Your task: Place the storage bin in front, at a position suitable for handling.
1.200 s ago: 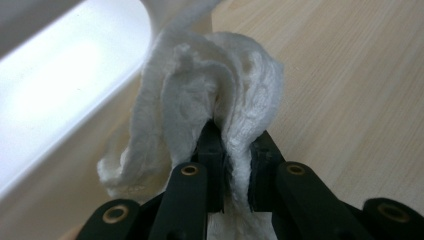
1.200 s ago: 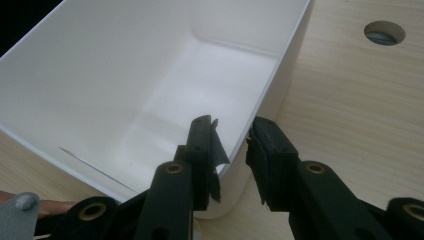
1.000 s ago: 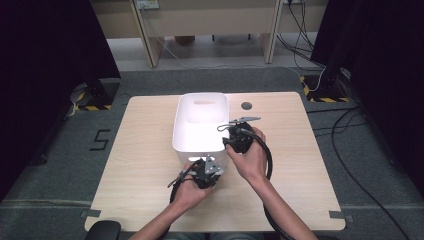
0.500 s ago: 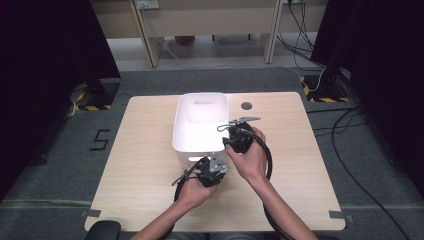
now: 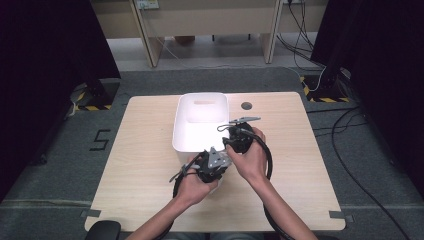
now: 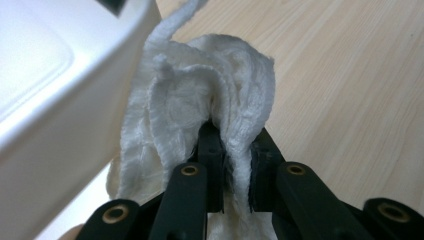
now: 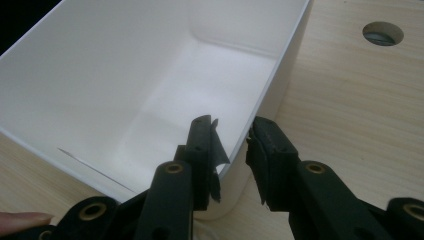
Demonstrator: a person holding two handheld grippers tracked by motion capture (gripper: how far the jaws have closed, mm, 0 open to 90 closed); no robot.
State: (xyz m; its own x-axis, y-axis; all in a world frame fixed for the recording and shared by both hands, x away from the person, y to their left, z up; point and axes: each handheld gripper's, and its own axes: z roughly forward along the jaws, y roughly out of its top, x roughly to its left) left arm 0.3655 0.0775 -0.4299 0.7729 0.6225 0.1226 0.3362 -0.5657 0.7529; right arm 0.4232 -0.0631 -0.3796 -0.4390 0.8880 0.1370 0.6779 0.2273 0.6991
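Observation:
A white fluffy cloth is pinched between the pads of my left gripper, which is shut on it. The cloth bunches up above the jaws and hangs beside the white bin. In the high view the left gripper is just in front of the bin's near wall. My right gripper straddles the bin's right wall near its front corner, one jaw inside and one outside, closed on the wall. From above, the right gripper sits at that same corner. The bin's inside looks bare.
The light wooden table carries the bin at its middle back. A round cable hole lies right of the bin, seen also as the hole. Cables trail from both grippers toward the near edge. Dark curtains flank the table.
My left gripper has lifted with the cloth and come closer to the bin's near wall. The right gripper has kept its place on the bin.

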